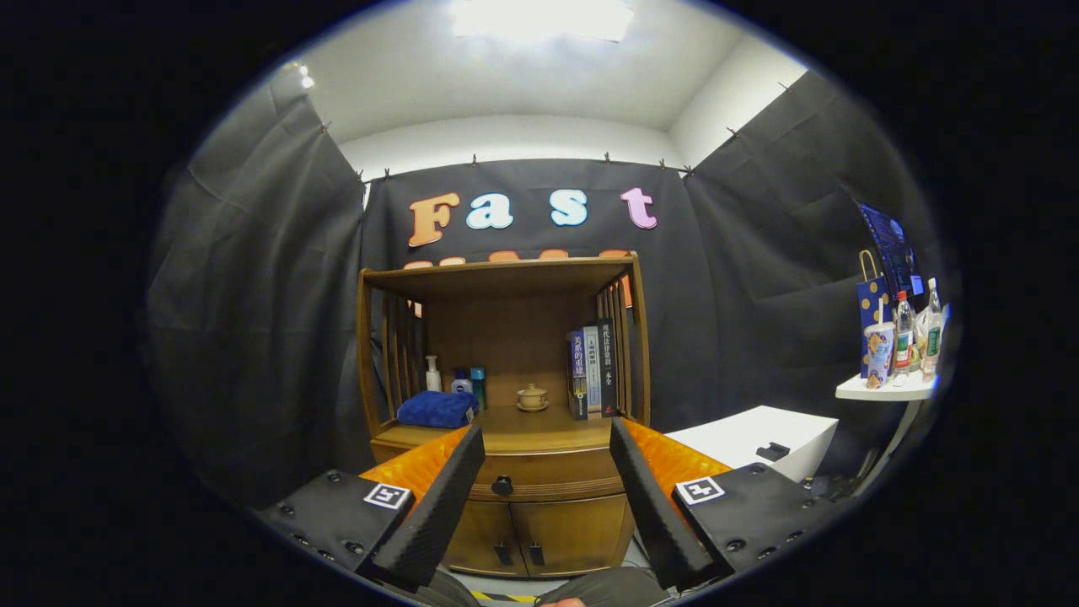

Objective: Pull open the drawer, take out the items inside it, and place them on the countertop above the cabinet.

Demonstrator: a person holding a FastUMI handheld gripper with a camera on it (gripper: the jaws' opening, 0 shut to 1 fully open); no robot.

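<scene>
A wooden cabinet (pixel 506 472) stands ahead of me against the black cloth wall. Its drawer (pixel 539 476) is closed, with a small dark knob (pixel 502 486) on its front. The knob sits beyond my fingers, closer to the left finger (pixel 438 502) than the right finger (pixel 645 497). My gripper (pixel 547 434) is open and holds nothing. The countertop (pixel 539 430) above the drawer carries a folded blue towel (pixel 437 409), bottles (pixel 455 379), a small lidded cup (pixel 532 396) and upright books (pixel 592 371). The drawer's contents are hidden.
Two lower doors (pixel 518 535) with dark handles sit under the drawer. A white box-like table (pixel 759 438) stands right of the cabinet. Farther right, a white shelf (pixel 885 388) holds bottles, a cup and a blue bag. A dark knee-like shape shows below my fingers.
</scene>
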